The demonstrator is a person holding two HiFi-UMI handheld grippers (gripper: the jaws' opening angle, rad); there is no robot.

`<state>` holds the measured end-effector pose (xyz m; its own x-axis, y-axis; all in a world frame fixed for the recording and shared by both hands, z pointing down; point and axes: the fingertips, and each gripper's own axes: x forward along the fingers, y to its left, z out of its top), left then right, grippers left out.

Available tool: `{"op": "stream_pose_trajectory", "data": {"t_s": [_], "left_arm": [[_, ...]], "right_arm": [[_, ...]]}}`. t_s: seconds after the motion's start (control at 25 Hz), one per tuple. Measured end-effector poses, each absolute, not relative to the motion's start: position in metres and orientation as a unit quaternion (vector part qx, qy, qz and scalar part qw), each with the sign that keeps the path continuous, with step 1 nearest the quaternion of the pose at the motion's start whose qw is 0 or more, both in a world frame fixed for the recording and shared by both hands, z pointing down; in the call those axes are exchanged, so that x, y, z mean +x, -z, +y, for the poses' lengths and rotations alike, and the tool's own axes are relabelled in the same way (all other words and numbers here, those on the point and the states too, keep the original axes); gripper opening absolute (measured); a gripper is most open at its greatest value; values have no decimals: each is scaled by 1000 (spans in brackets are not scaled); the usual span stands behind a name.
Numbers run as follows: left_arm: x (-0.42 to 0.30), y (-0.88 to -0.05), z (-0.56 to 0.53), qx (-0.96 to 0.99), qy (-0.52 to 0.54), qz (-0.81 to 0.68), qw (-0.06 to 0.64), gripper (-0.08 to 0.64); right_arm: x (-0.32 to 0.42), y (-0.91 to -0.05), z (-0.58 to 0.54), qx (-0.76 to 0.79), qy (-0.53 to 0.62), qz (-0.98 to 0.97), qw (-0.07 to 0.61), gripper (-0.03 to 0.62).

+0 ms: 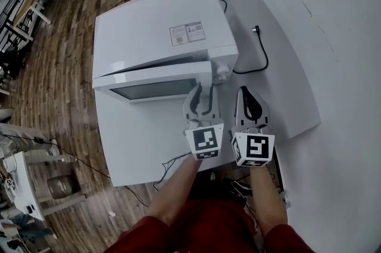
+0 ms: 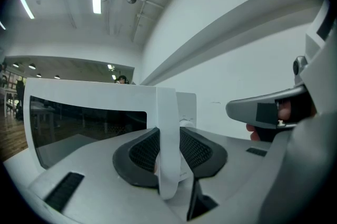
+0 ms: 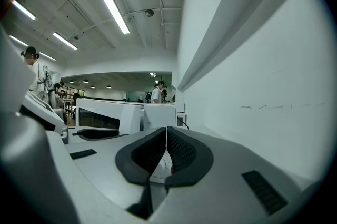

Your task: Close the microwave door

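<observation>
A white microwave [image 1: 161, 37] sits on a white table [image 1: 143, 150], with its door [image 1: 158, 82] standing a little ajar toward me. My left gripper [image 1: 201, 104] is level at the door's right end. In the left gripper view its dark pads [image 2: 145, 152] clamp the white upright door handle [image 2: 169, 112] from both sides. My right gripper [image 1: 250, 104] hovers just right of it over the table, shut with nothing between its fingers [image 3: 166, 157]. The microwave [image 3: 121, 115] shows to the left in the right gripper view.
A black power cable [image 1: 262, 55] curls on the table behind the microwave's right side. A white wall [image 1: 333, 37] runs close along the right. Wooden floor [image 1: 59, 67] and furniture lie to the left. People stand far off in the room [image 3: 158, 92].
</observation>
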<state>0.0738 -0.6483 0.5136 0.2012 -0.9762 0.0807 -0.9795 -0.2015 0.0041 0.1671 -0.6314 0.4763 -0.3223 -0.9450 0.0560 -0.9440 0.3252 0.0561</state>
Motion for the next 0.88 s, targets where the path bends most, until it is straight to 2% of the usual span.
{"op": "stream_pose_trajectory", "data": {"t_s": [0.88], "left_arm": [[71, -512, -686, 780, -29, -624, 18, 135]], "right_arm": [[167, -483, -669, 583, -1, -811, 42, 28]]}}
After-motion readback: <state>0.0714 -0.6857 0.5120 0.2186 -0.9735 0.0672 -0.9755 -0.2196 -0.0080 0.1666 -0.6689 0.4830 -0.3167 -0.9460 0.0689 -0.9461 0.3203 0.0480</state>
